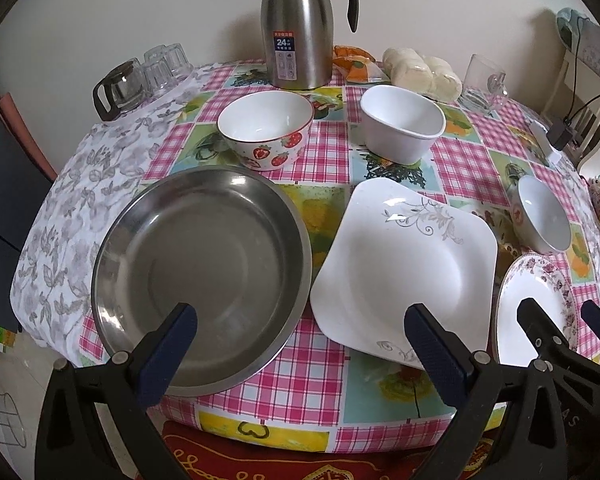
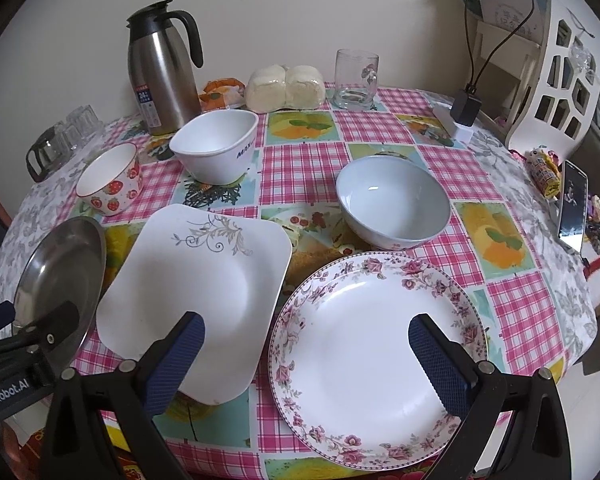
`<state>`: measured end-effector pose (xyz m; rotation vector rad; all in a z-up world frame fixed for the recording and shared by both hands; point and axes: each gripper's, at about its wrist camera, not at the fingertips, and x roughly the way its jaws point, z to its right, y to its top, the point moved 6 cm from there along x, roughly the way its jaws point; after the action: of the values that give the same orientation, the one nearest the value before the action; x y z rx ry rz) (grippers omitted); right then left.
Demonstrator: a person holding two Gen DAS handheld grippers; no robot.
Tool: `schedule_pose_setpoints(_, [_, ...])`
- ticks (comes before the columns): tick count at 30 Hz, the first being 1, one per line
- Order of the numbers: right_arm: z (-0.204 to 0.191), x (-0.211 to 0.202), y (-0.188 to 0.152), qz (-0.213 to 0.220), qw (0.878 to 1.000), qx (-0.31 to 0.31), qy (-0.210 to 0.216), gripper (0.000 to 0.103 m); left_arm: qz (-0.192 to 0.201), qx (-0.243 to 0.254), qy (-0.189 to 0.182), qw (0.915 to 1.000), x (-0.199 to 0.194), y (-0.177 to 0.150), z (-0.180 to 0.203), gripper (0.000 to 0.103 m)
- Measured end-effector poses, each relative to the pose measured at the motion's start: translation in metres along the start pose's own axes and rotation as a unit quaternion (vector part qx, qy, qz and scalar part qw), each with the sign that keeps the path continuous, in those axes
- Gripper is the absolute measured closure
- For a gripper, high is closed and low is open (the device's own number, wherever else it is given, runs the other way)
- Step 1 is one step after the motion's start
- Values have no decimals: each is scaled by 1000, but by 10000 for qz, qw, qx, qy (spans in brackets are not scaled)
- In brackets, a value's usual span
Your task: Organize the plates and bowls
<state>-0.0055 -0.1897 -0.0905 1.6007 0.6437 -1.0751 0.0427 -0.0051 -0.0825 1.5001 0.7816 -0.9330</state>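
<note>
A round steel plate (image 1: pixel 202 280) lies at the table's front left, with a square white plate (image 1: pixel 408 268) beside it and a floral-rimmed round plate (image 2: pixel 376 360) to the right. Behind them stand a strawberry bowl (image 1: pixel 266 128), a white square bowl (image 1: pixel 402 120) and a pale round bowl (image 2: pixel 394 204). My left gripper (image 1: pixel 302 320) hovers open at the near edge, spanning the steel and square plates. My right gripper (image 2: pixel 306 332) is open over the floral plate's near side. Neither holds anything.
A steel thermos jug (image 1: pixel 296 28), bagged buns (image 2: pixel 286 88), a glass mug (image 2: pixel 356 80) and upturned glasses (image 1: pixel 156 68) line the back. A phone (image 2: pixel 574 204) and a charger (image 2: pixel 466 110) sit at the right, next to a white chair (image 2: pixel 556 80).
</note>
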Motion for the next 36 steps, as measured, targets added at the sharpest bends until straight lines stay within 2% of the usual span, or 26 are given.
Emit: schedule_pose_setpoints(36, [-2, 2, -2, -38, 9999, -86, -83, 0, -237, 45, 37, 9997, 6, -8, -3, 0])
